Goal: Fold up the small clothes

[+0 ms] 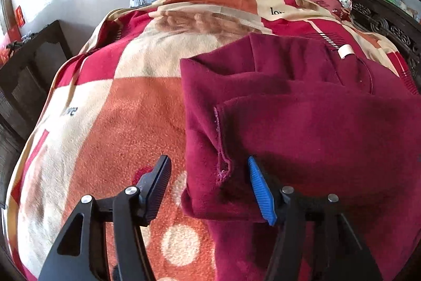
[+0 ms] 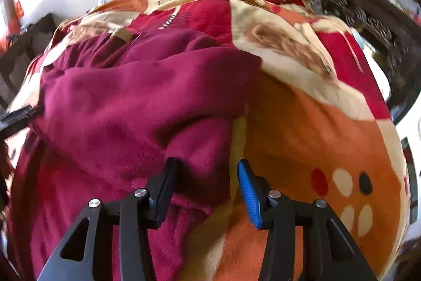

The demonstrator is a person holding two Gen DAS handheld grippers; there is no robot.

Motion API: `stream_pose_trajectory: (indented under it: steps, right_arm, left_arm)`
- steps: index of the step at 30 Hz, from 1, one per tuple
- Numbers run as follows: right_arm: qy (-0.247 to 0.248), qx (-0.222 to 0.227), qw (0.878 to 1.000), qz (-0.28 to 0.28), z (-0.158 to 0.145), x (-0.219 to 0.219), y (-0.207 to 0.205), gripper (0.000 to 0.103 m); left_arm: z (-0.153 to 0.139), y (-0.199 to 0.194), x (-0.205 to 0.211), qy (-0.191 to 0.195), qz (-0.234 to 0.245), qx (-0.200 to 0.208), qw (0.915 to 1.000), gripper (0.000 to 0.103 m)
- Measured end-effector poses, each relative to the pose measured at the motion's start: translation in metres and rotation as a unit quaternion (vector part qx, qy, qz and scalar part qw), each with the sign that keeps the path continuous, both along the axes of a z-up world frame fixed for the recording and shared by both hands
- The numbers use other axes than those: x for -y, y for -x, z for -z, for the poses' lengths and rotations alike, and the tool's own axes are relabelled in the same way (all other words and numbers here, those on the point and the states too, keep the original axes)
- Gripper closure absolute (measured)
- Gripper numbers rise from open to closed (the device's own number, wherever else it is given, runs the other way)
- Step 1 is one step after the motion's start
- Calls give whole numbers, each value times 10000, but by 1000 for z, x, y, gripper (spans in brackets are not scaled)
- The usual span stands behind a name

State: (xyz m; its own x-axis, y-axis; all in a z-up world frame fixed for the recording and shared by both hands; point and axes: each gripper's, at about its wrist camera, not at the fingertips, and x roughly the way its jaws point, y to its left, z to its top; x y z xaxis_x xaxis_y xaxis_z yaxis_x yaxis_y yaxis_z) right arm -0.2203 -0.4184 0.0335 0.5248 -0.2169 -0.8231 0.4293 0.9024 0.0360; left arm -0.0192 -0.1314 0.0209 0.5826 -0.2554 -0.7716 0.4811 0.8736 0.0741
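Both jaws stand wide: the left hand-held gripper (image 1: 209, 190) straddles the dark red fleece garment's (image 1: 302, 123) near corner, the right hand-held gripper (image 2: 205, 190) its opposite edge, on the orange-and-cream patterned blanket (image 1: 126, 123). Risk: pinching blanket too, dragging the fold askew.

The left gripper (image 1: 209, 187) and the right gripper (image 2: 204, 188) both point forward and a bit down with their two fingers spread wide apart, one finger black and one finger blue on each, and neither is squeezing anything.
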Motion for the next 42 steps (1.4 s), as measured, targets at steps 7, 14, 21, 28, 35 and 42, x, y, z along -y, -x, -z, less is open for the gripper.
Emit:
stream_pose_trajectory:
  steps: [7,14,21,28,35,42]
  right_arm:
    - [-64,342,9994,-77,-15,-16,16,51]
    - [-562,266,9981,30,-6,-14,27,46]
    - [-710,551,9947,-495,-56,-52,96,38]
    - [-654,542,9936,-751,-66,-87,156,31]
    - [-821,478,9929,-711,-49,-103,185,29]
    - [-916,422,9923,-718,-32,-118,191,26]
  left_arm:
    - [-11,18,-10,-81,5,142,9999,40]
    - [-18,47,-26,-178,8,150,9997,37]
    - [-26,81,-54,-240,-20,203,9995,34]
    - [-33,117,-82,-154,-58,131,9998,31]
    - [-39,150,-110,-279,-71,213,9994,29]
    - [-34,172,-139,-274,-178,80,9994,26]
